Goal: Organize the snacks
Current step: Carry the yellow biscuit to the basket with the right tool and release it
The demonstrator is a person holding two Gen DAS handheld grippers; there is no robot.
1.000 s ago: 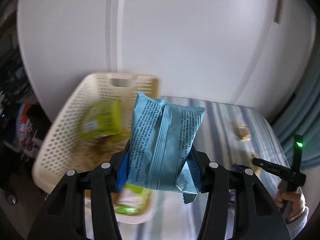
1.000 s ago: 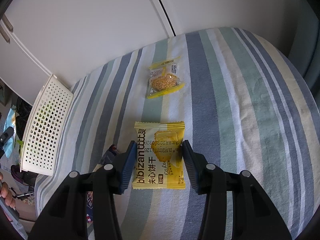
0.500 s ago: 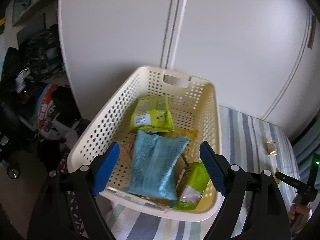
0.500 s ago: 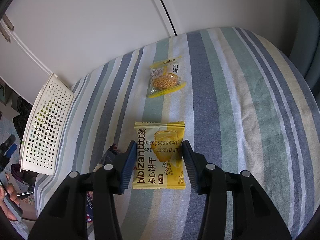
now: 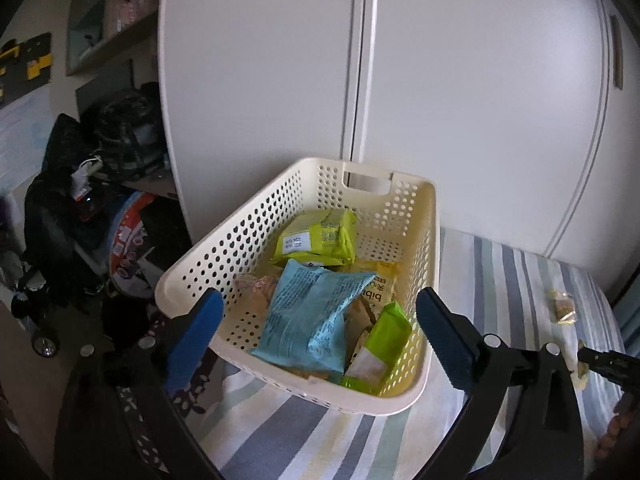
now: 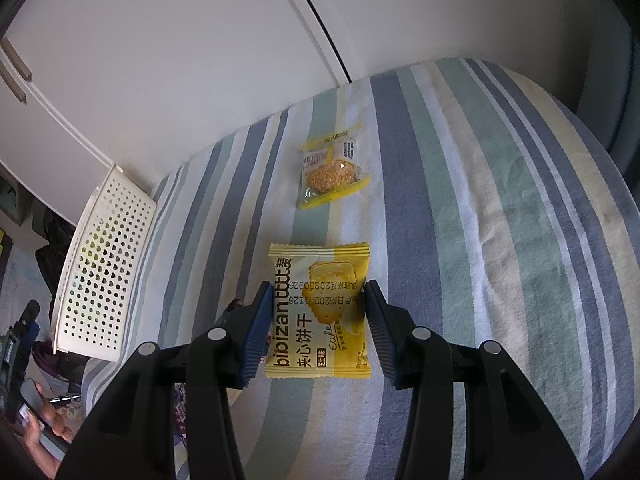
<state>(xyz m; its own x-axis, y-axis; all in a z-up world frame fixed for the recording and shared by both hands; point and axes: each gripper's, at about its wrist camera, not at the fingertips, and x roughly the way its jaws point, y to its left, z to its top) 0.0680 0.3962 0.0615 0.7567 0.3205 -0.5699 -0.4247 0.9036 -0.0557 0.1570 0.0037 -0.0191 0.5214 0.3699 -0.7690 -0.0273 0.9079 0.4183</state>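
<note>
We have most of the snacks in the basket [image 5: 416,248] already: the blue bag [image 5: 310,316] lies on top, with green packets [image 5: 318,238] beside it. Two are left on the striped bench [image 6: 500,208], as far as we can see. Our left gripper [image 5: 320,332] hangs spread and empty over the basket. Our right gripper [image 6: 318,312] has its fingers set against both sides of the yellow biscuit packet [image 6: 320,312], seemingly pinching it; the small clear-wrapped snack [image 6: 330,172] lies just beyond.

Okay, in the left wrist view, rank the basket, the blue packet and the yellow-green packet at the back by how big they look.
1. Basket: clearly largest.
2. Blue packet.
3. Yellow-green packet.
The blue packet lies nearer the camera, so the gap between the two packets may be exaggerated.
</note>
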